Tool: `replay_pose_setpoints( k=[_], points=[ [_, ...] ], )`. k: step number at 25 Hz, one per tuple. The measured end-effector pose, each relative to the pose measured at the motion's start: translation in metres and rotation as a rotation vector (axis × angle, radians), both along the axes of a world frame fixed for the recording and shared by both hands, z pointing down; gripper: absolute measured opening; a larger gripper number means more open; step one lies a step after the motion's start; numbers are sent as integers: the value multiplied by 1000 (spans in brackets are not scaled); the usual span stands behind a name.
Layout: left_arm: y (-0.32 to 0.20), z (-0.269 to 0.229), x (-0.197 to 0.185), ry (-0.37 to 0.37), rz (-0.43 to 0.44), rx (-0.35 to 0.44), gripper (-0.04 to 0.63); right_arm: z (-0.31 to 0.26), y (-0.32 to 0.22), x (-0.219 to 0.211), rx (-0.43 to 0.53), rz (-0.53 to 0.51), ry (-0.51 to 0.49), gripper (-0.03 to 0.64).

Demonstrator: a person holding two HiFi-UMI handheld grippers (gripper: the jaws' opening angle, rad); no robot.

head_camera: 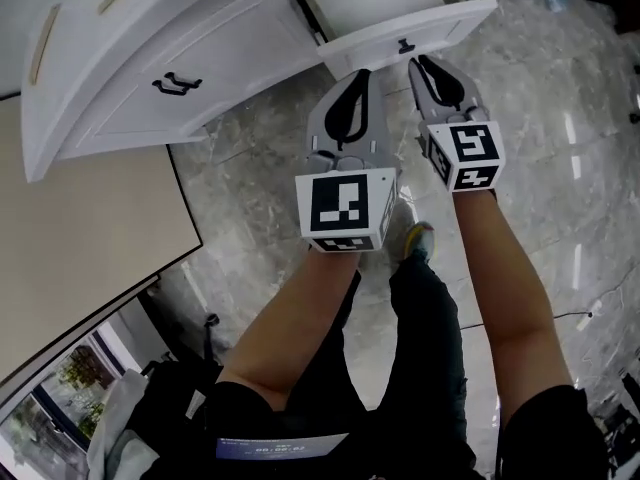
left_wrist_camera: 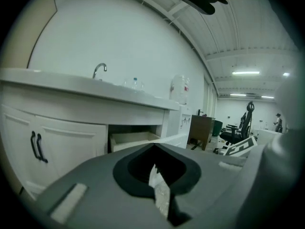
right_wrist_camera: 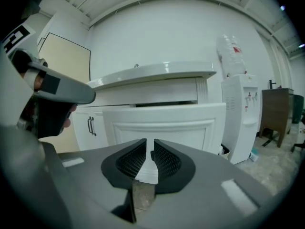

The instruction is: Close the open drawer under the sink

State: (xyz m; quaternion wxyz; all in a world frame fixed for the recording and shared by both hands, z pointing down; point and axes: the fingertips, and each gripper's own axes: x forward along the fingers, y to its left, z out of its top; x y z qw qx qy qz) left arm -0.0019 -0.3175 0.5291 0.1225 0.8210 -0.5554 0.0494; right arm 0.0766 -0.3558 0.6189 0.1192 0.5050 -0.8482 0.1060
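The white drawer (head_camera: 400, 30) under the sink counter stands pulled out, with a small black handle (head_camera: 404, 45) on its front. In the left gripper view the open drawer (left_wrist_camera: 136, 138) shows below the counter and faucet (left_wrist_camera: 99, 69). The right gripper view faces the drawer's panelled front (right_wrist_camera: 162, 125) head-on. My left gripper (head_camera: 358, 72) (left_wrist_camera: 155, 149) is shut and empty, just short of the drawer front. My right gripper (head_camera: 415, 62) (right_wrist_camera: 148, 144) is beside it, jaws together and empty, its tips close under the front's edge. I cannot tell whether they touch it.
Left of the drawer are cabinet doors with black handles (head_camera: 175, 85) (left_wrist_camera: 35, 147). A white water dispenser (right_wrist_camera: 238, 109) stands to the drawer's right. An office chair (left_wrist_camera: 243, 125) and a brown cabinet (left_wrist_camera: 202, 130) are farther off. The person's legs are below on the marble floor (head_camera: 560, 168).
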Motion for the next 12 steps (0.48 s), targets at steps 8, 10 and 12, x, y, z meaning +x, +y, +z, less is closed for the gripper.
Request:
replay_pose_setpoints(
  k=[8,10,12],
  points=[
    [-8,63,-8,-17,-16,24,2,55,-22,-2,51,25,6,78],
    [-13,63,-9,-17,-13,39,2,58,-24,-4,61,29,4,80],
    [-17,63,-7,-17,-8,49,2,58,-26,-3,71,40,-1,90]
  ],
)
